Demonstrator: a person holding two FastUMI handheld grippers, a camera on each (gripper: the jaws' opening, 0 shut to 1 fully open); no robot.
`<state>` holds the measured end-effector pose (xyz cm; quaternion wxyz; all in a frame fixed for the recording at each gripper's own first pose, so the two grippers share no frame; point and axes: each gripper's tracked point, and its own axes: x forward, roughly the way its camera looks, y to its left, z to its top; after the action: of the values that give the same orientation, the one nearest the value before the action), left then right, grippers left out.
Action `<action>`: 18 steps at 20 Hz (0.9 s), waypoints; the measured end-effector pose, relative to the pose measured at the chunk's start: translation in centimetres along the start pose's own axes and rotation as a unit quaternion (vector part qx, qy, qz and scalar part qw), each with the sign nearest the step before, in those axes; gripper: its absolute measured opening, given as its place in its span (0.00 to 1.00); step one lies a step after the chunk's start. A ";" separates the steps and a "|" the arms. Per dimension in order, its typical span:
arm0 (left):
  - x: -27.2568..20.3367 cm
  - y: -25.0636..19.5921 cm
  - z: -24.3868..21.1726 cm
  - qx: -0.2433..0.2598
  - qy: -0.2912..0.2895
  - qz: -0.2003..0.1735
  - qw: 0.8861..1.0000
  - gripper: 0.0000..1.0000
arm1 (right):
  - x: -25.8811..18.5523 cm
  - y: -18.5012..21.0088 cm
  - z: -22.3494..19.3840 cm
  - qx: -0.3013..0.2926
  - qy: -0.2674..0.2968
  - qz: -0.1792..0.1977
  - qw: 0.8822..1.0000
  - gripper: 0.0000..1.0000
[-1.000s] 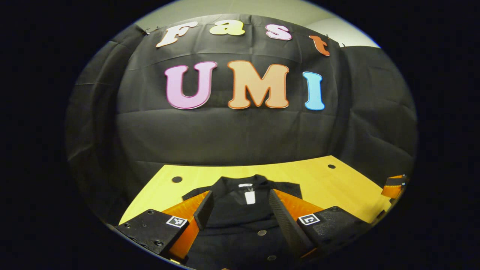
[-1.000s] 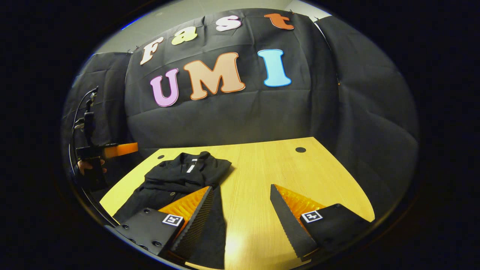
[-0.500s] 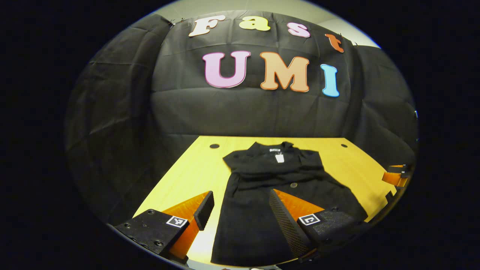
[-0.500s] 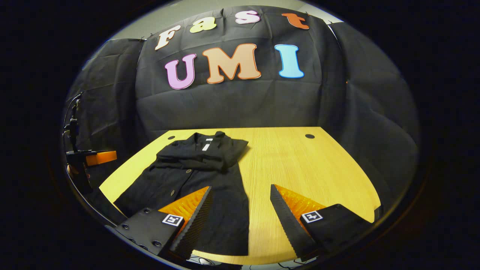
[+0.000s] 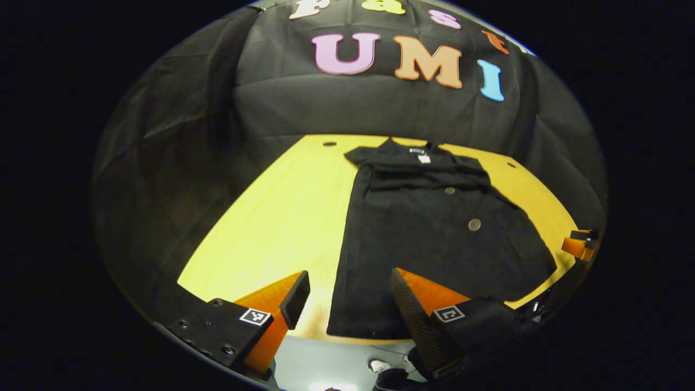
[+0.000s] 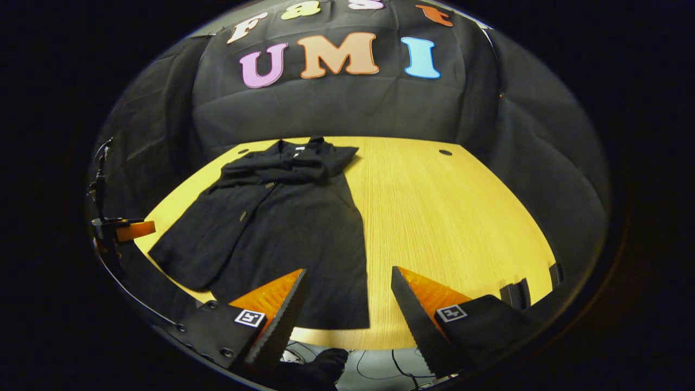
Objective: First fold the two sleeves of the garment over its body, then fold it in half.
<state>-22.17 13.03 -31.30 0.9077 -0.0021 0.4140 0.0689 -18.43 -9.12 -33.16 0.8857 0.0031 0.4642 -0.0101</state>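
Both grippers are hovering wide apart and gripping nothing: the left gripper [image 5: 347, 304] above the near hem of the black buttoned coat [image 5: 429, 228], the right gripper [image 6: 347, 304] over its near corner. The coat is lying flat on the wooden table [image 6: 450, 217], sleeves folded across its chest.

A light yellow wooden table [image 5: 282, 217] with a fine straight grain fills the middle of both views; its top [image 6: 434, 217] carries small round dark holes, one near the far left corner [image 5: 329, 144] and one toward the far right [image 6: 445, 152]; behind it hangs creased black cloth as the booth's wall [image 5: 347, 108]; below the table's near edge, thin dark cables [image 6: 380, 369] lie on a grey floor [image 5: 326, 364].
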 end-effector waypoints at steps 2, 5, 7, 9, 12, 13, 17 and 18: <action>0.5 -0.1 -1.5 -0.002 0.017 0.000 1.000 0.94 | 0.5 -0.2 -1.5 -0.005 0.017 -0.005 1.000 0.99; 1.1 -0.2 -3.8 -0.006 0.046 -0.002 0.999 0.94 | 1.1 -0.1 -3.2 -0.011 0.038 -0.007 0.999 0.99; 1.2 -0.2 -3.4 0.004 0.034 -0.002 0.999 0.95 | 1.5 0.1 -3.9 -0.011 0.046 -0.010 0.999 0.95; 0.9 -0.2 -3.7 0.002 0.036 -0.002 0.999 0.94 | 2.0 0.1 -4.7 -0.016 0.058 -0.011 0.998 0.99; 1.0 -0.2 -3.7 0.005 0.030 -0.004 1.000 0.95 | 2.5 0.5 -4.7 -0.007 0.059 0.001 0.998 0.99; 0.8 -0.3 -3.7 0.005 0.028 -0.008 1.000 0.95 | 2.5 0.9 -4.7 -0.004 0.060 0.011 0.998 0.96; 1.4 -1.5 -3.8 0.014 0.018 -0.029 0.999 0.64 | 2.5 2.6 -4.8 -0.020 0.069 0.039 0.997 0.46; 1.4 -1.8 -3.6 0.007 0.017 -0.038 0.999 0.47 | 2.5 2.7 -4.5 -0.021 0.071 0.038 0.997 0.29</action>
<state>-23.76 11.24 -34.81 0.9023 -0.0124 0.4298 0.0310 -20.66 -6.38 -37.78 0.8502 0.0034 0.5254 0.0335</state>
